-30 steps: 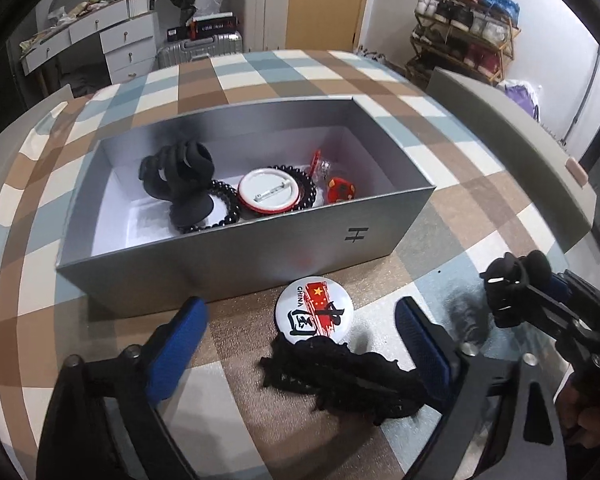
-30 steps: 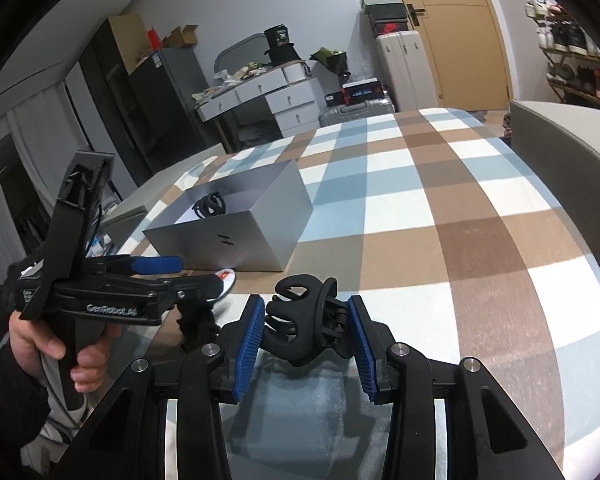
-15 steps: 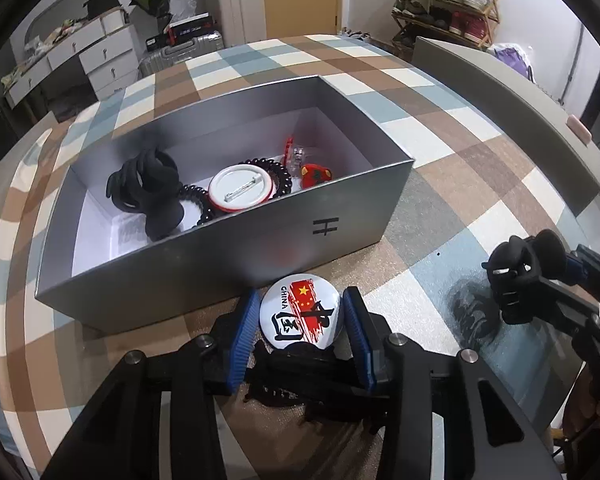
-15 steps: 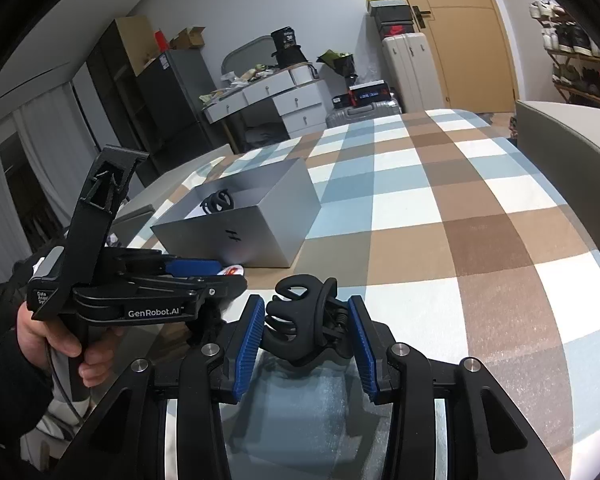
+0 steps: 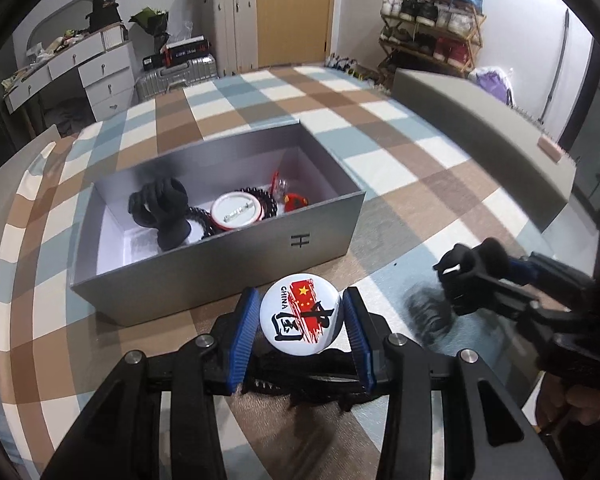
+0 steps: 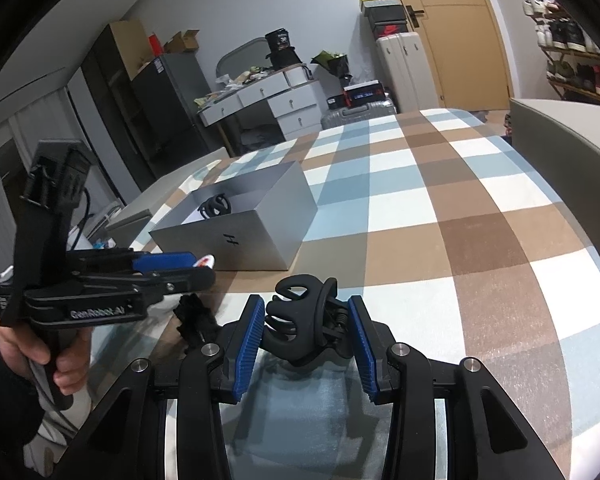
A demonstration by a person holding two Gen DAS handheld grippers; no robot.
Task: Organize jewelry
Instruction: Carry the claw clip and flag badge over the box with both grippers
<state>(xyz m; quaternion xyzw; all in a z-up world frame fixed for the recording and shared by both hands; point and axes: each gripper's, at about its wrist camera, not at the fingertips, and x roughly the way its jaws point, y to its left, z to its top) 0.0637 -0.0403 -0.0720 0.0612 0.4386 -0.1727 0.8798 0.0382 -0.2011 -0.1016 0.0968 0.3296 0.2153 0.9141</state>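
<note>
I'm looking across a cluttered bedroom with a white dresser point(image 5: 80, 68), suitcases by the door and a shoe rack point(image 5: 432, 20) along the far wall. My worktop point(image 5: 380, 152) is covered in a blue, brown and white checked cloth.

Near its middle sits an open grey box point(image 5: 220, 248). Inside it I can see a black claw clip point(image 5: 162, 208) toward the left end, a black bead bracelet point(image 5: 268, 200) with a round badge lying face down point(image 5: 236, 211) on it, and a small red item point(image 5: 296, 202) toward the right end.

My left tool point(image 5: 301, 332) is just in front of the box's near wall. Its blue pads point(image 5: 242, 336) are pressed in on either side of a white round CHINA badge point(image 5: 301, 314) with a red flag design, so it grips that badge by the edges. Under the tool, on the cloth, lies a black frilly hair piece point(image 5: 300, 380); I can't make out exactly what it is.

My right tool point(image 6: 306, 332) is to the right of the box, near the worktop's front edge. It is clamped on a second black hair claw point(image 6: 300, 320), held between the blue pads point(image 6: 248, 344), apparently above the cloth. From the left camera that tool shows as blurred at the right edge.
</note>
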